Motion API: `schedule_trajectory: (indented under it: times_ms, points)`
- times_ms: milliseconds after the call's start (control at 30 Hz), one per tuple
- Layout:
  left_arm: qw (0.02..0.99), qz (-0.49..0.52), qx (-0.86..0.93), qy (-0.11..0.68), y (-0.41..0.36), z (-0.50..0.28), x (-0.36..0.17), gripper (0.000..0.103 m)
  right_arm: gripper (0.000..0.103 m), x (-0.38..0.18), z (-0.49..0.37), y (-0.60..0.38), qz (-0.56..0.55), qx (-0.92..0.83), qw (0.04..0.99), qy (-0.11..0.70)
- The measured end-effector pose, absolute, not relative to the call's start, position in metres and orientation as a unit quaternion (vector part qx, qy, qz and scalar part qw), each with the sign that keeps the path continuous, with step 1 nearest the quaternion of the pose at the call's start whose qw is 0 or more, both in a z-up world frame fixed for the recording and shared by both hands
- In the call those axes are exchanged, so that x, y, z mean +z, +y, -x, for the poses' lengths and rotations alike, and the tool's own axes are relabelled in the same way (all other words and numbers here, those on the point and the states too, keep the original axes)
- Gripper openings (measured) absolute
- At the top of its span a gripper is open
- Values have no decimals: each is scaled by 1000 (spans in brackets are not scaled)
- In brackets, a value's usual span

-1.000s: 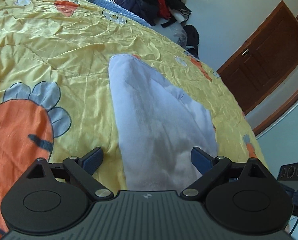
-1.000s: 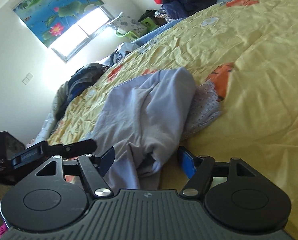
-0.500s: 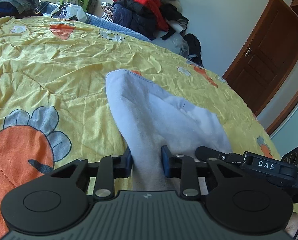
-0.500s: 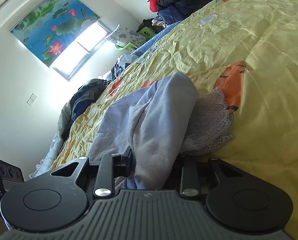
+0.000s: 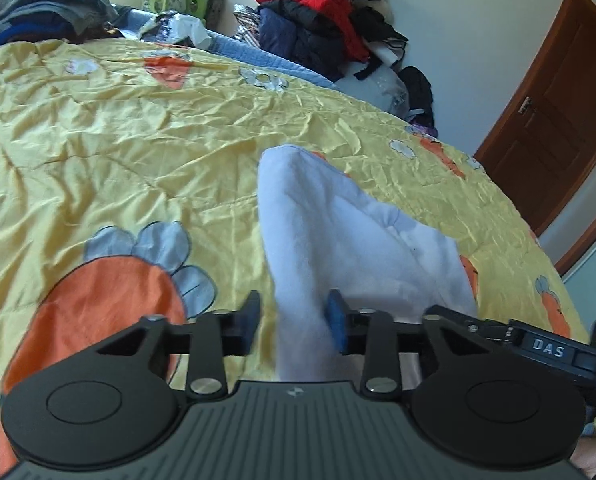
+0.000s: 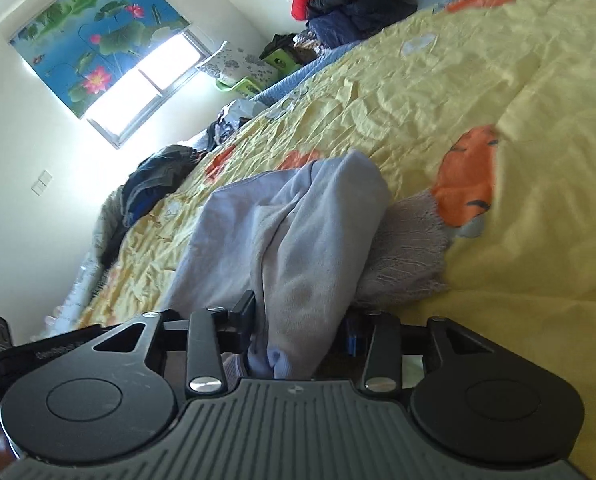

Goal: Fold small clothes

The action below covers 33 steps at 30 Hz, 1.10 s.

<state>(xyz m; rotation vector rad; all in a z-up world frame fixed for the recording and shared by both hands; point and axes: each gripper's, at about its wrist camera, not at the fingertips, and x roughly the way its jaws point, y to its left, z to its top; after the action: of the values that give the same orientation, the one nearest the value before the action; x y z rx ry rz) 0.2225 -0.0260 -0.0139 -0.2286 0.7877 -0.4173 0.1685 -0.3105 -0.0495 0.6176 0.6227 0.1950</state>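
A pale lilac garment (image 5: 338, 232) lies bunched on the yellow carrot-print bedspread (image 5: 138, 140), and its near end rises up into both grippers. My left gripper (image 5: 294, 322) has its jaws opening: the fabric runs between them, with a strip of bedspread showing beside the left finger (image 5: 252, 318). My right gripper (image 6: 302, 320) is opening too. There a thick fold of the garment (image 6: 298, 240) fills the gap and covers the right finger. A grey lace piece (image 6: 406, 252) sticks out from under the garment. The right gripper's side (image 5: 538, 346) shows in the left wrist view.
Red and dark jackets (image 5: 310, 12) are heaped past the far edge of the bed, with more dark clothes (image 5: 46, 12) at the far left. A brown door (image 5: 558, 100) stands to the right. A bright window (image 6: 146, 80) lies beyond the bed's other end.
A second ago both grippers stood wide around the garment's end. They closed on it half a second ago, and now the jaws have parted again. Both views have tipped slightly upward.
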Motion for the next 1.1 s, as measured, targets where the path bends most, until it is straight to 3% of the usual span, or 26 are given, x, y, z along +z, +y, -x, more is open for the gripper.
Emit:
schedule_trajectory:
  times_ms: [33,67,167,333,467,733,1100]
  points:
    - [901,105,-191,374,-25,-216,-12,61,52,-45,-162,-310,-287,87,906,297]
    - [908,96,-182,365,-24,-208,-9,68,55,-42,-153,-309,-276,82,912,293]
    - [920,56,-172,348,-28,-186,-7,70,64,-38,-137,-298,-229,83,922,300]
    - [926,-13,-157,343,-43,-165,-22,71,66,-41,-119,-277,-119,31,945,304]
    - [930,-7,-154,333,-38,-147,-18,71,67,-27,-96,-271,-111,20,955,274]
    - [929,13,-147,340,-28,-118,-22,75,68,-26,-68,-240,-91,49,952,288]
    - [926,41,-131,352,-14,-87,-32,79,89,-21,-40,-215,-63,39,955,286]
